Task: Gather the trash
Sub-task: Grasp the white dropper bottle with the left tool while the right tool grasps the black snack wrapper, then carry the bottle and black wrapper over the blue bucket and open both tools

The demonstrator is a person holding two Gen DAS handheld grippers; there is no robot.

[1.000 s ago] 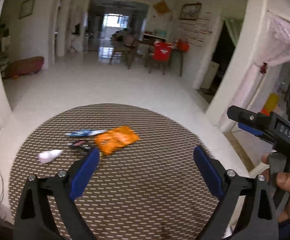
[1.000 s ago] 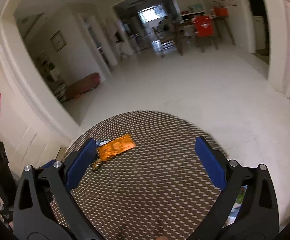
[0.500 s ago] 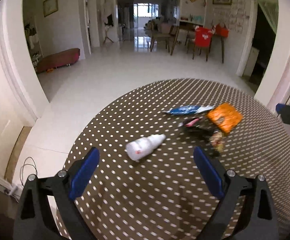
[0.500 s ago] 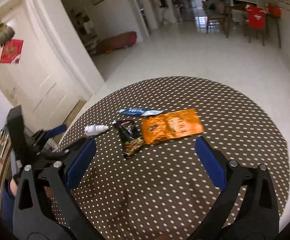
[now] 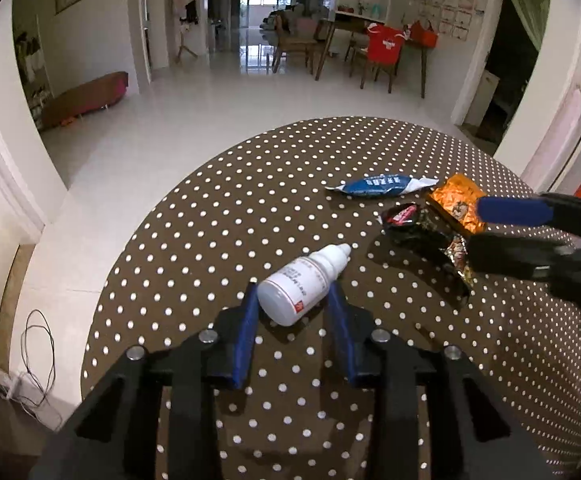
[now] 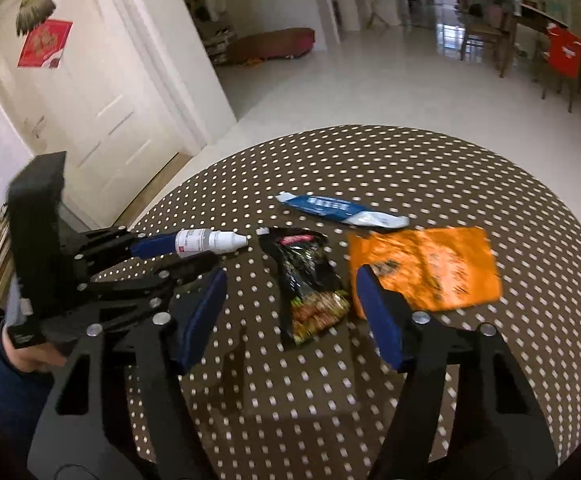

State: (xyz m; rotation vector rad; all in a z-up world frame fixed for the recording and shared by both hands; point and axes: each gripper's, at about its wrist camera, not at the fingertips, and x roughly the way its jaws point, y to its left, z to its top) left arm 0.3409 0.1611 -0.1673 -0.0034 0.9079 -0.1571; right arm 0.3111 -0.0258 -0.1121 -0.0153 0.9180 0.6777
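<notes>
step: grasping trash | left gripper closing around bottle on table | right gripper closing, black wrapper between jaws | next: firm clamp, then lift

You're working over a round polka-dot table; its near and left stretches are lying bare, so there's free passage there. Litter is crowding the far right: white bottle sitting between the closing jaws of your left gripper, black snack bag between the closing jaws of your right gripper, orange packet just beside its right finger, blue wrapper beyond. The two grippers are sitting near each other, narrowing the gap between bottle and bag.
</notes>
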